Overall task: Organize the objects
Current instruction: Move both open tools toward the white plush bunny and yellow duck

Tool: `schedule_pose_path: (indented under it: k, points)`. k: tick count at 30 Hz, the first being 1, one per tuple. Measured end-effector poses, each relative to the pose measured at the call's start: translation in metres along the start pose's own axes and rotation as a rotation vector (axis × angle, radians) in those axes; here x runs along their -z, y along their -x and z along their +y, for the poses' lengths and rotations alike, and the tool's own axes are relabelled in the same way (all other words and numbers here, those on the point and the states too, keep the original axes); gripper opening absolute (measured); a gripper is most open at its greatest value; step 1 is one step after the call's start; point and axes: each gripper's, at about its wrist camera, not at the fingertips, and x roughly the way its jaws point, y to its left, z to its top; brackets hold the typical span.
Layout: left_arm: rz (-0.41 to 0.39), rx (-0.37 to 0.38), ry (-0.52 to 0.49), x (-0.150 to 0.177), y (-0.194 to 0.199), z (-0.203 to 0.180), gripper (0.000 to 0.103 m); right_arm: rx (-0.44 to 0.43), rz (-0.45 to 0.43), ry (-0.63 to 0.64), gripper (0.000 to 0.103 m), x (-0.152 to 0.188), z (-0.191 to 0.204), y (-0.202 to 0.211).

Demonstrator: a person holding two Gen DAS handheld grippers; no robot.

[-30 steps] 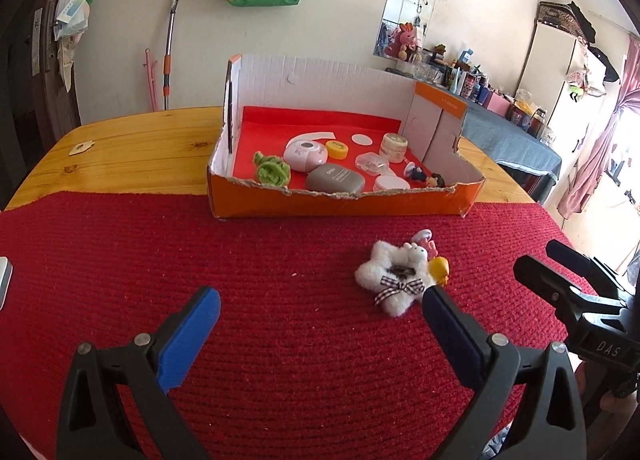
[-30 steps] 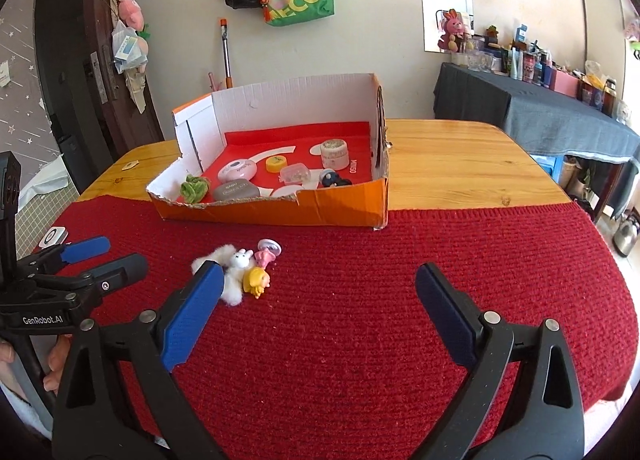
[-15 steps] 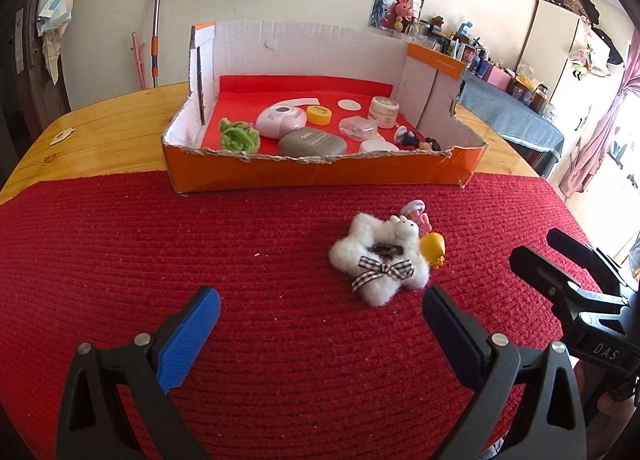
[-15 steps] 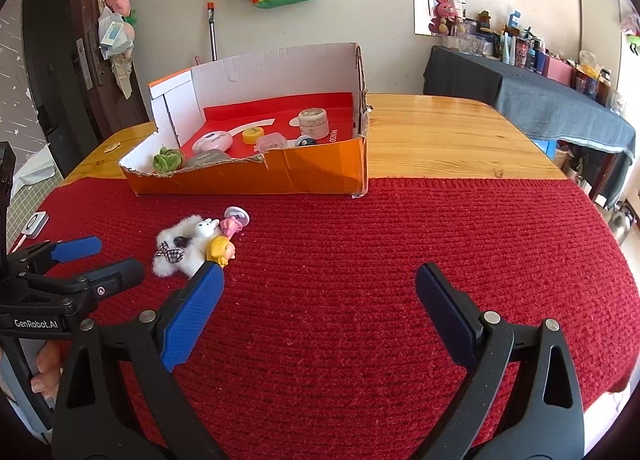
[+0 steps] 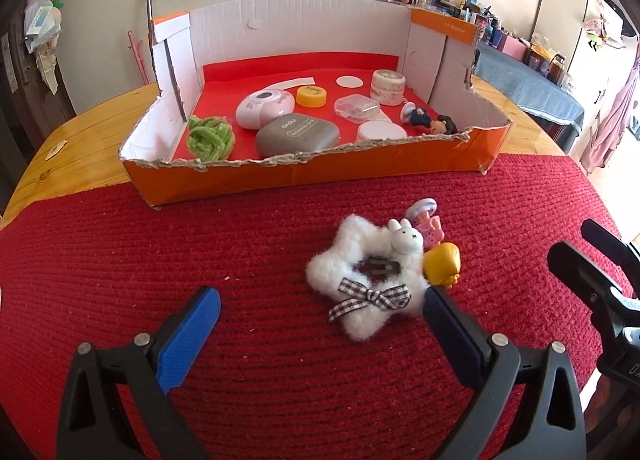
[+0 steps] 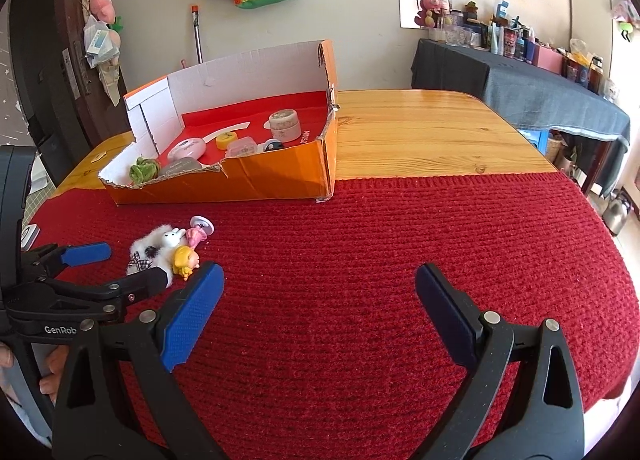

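Left wrist view shows your left gripper (image 5: 320,324) spread wide over the ribbed red knitted mat (image 5: 120,260), its right blue pad just beside the fluffy white star-shaped hair clip (image 5: 360,280) with a checked bow. Your right gripper (image 6: 318,292) gapes wide too, holding nothing. Behind sits the torn orange cardboard box (image 5: 320,175).

- A wooden table (image 6: 420,131), its near half covered by a red knitted cloth (image 6: 360,280).
- An orange cardboard box (image 5: 312,175) sits at the cloth's far edge.
- On the cloth: a white fluffy star clip (image 5: 360,280) touching a yellow figure (image 5: 442,268) and a pink toy (image 5: 428,225).
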Motion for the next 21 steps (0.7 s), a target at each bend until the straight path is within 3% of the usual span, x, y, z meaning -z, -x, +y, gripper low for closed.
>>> schedule_pose_path:
  k: [10,14,21]
  points:
    - [-0.022,-0.054,0.043,0.002,0.007,0.045,0.103,-0.065,0.054,0.065,0.098,-0.006,0.034,-0.019]
    - [-0.032,-0.018,0.024,0.004,0.012,0.056,0.103,-0.080,0.112,0.095,0.098,-0.008,0.051,-0.034]
    - [-0.027,0.092,0.011,0.002,0.017,0.062,0.103,-0.023,0.178,0.164,0.098,-0.006,0.070,-0.051]
